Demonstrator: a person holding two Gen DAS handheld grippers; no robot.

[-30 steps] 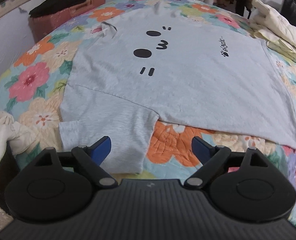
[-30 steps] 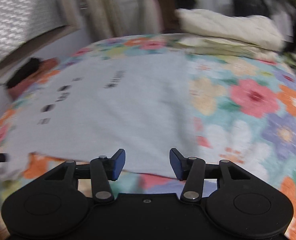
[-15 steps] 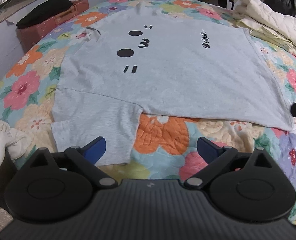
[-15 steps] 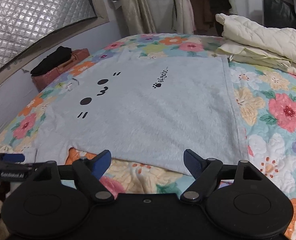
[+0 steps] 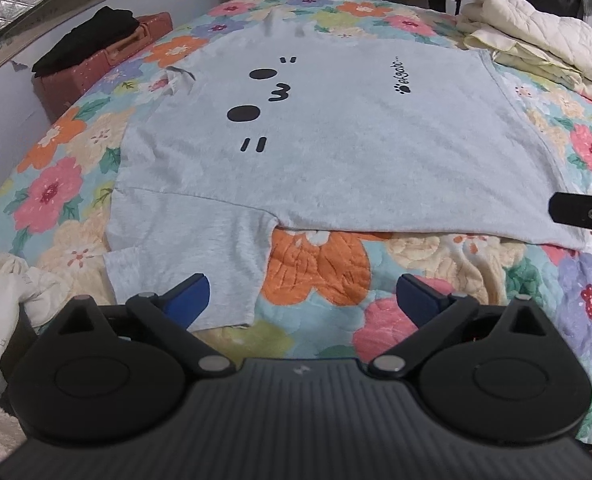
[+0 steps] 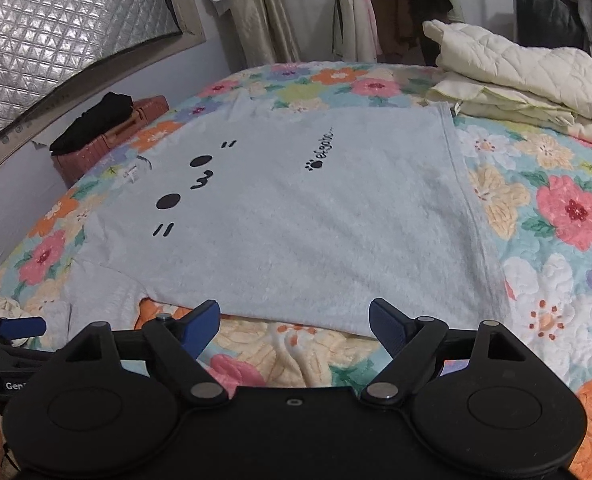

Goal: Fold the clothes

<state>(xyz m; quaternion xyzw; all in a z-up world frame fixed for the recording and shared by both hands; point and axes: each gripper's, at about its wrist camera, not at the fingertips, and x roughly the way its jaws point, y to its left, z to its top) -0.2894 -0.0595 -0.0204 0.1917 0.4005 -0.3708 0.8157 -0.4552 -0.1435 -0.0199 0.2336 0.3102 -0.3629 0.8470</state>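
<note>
A soft grey T-shirt (image 5: 335, 152) lies flat, print up, on the quilted floral bedspread (image 5: 315, 272), its near hem and near-left sleeve edge just beyond both tools. The left gripper (image 5: 301, 292) and right gripper (image 6: 294, 320) have just been opening and stand spread with nothing between them, over bare quilt. Cream padded bedding (image 6: 515, 68) crowds the far right.

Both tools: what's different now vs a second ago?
Both jaws have just been opening and stand wide, nothing between them. The left tool pulled back from the near sleeve, which now lies just ahead of its left finger. The right tool backed off the near side edge of the grey T-shirt; its view went from blurred to sharp. The shirt stays flat on the floral quilt, unfolded.
</note>
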